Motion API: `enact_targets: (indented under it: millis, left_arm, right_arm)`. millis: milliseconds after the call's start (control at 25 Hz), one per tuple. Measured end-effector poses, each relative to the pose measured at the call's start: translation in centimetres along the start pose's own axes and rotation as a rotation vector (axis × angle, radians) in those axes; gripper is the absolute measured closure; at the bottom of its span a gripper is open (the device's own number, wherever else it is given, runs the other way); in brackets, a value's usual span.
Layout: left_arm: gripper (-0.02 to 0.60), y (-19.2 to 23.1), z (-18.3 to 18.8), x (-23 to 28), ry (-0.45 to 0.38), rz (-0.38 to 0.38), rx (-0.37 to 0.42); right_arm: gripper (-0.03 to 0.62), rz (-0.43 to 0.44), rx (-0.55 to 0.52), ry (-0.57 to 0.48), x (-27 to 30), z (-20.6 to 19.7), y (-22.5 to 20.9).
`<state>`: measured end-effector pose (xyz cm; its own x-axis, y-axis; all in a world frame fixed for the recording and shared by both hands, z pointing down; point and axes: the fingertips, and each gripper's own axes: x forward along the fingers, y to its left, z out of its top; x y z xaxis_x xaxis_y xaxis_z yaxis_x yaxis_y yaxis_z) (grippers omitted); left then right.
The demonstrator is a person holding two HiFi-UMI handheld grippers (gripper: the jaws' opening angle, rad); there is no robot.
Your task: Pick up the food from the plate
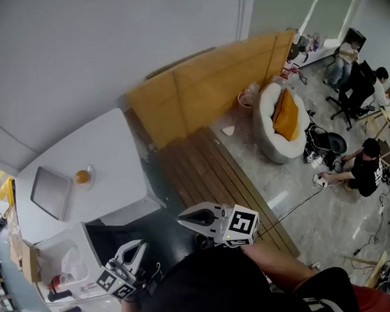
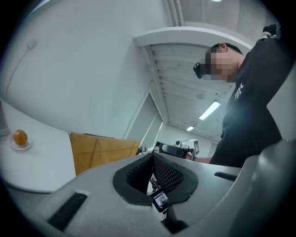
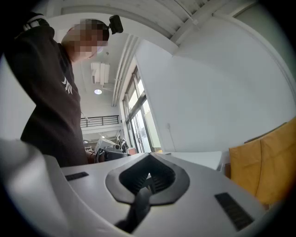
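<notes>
An orange round food (image 1: 82, 176) lies on a small clear plate (image 1: 90, 171) on the white table (image 1: 104, 147), far ahead and to the left of both grippers. In the left gripper view the food (image 2: 19, 137) sits on its plate (image 2: 21, 146) at the far left edge. My left gripper (image 1: 130, 252) is held low near my body, shut and holding nothing. My right gripper (image 1: 189, 216) hovers over the dark floor, shut and holding nothing. Both point upward, away from the table top.
A grey tray (image 1: 50, 191) lies on the table beside the plate. A wooden partition (image 1: 205, 87) and slatted wooden floor (image 1: 213, 172) stand to the right. A white armchair with an orange cushion (image 1: 285, 118) and several people are at the far right.
</notes>
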<state>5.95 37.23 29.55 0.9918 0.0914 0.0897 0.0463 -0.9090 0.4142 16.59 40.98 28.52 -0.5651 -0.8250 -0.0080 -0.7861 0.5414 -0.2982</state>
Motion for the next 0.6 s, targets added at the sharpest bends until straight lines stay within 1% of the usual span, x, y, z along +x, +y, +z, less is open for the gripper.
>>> enact_targets:
  millis: [160, 320, 440, 520, 600]
  left_arm:
    - [0.575, -0.1, -0.7, 0.7, -0.003, -0.015, 0.011]
    - [0.575, -1.8, -2.2, 0.2, -0.017, 0.009, -0.012]
    - [0.575, -2.1, -2.9, 1.2, -0.03, 0.014, -0.005]
    - [0.575, -1.1, -2.1, 1.4, -0.058, 0.06, 0.005]
    - [0.575, 0.1, -1.1, 0.2, -0.089, 0.129, 0.017]
  right_arm:
    - [0.592, 0.004, -0.008, 0.011, 0.0, -0.5, 0.0]
    - [0.592, 0.027, 0.001, 0.033, -1.1, -1.4, 1.9]
    - [0.591, 0.01, -0.025, 0.049, -2.6, -1.8, 1.9]
    - [0.591, 0.037, -0.034, 0.067, -1.7, -1.7, 1.0]
    - [0.591, 0.1, -0.03, 0.088, 0.7, -1.8, 0.8]
